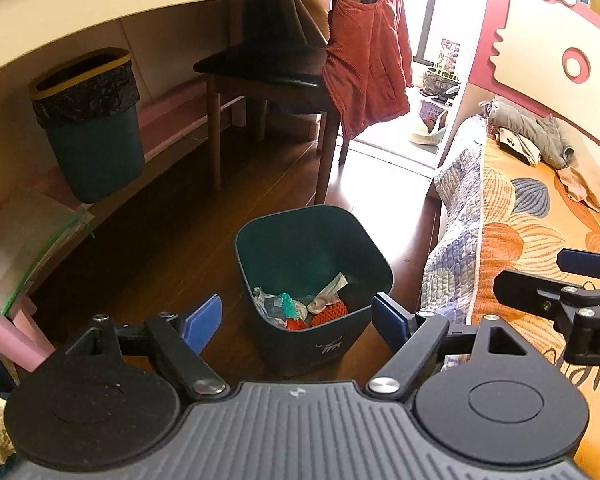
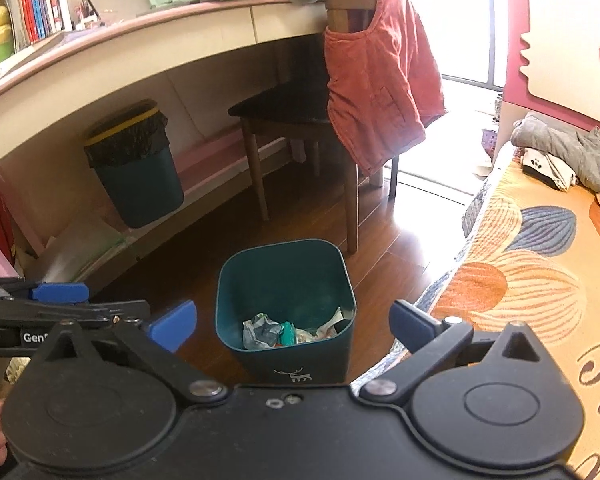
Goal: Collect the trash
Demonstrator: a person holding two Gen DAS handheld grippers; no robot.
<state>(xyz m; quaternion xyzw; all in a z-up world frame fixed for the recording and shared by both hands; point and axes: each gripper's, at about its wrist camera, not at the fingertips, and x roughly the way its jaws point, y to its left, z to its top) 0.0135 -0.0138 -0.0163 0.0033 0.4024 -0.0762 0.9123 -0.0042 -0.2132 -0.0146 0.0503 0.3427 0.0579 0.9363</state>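
A dark teal bin [image 1: 314,248] [image 2: 286,280] stands on the wooden floor and holds crumpled trash [image 1: 300,306] [image 2: 284,332]: paper, wrappers and orange netting. My left gripper [image 1: 298,322] hovers above and just in front of the bin. It is open, blue pads [image 1: 202,324] apart, nothing between them. My right gripper [image 2: 294,324] is likewise open and empty above the bin, which shows in the gap between its pads. Each gripper appears at the edge of the other's view. A second teal bin [image 1: 92,136] [image 2: 134,168] lined with a black bag sits under the desk.
A wooden chair [image 1: 268,80] [image 2: 300,120] with an orange-red jacket [image 1: 370,56] [image 2: 380,80] over its back stands behind the bin. A bed [image 1: 540,220] [image 2: 540,260] with a patterned cover and clothes runs along the right. A curved desk [image 2: 140,40] spans the top.
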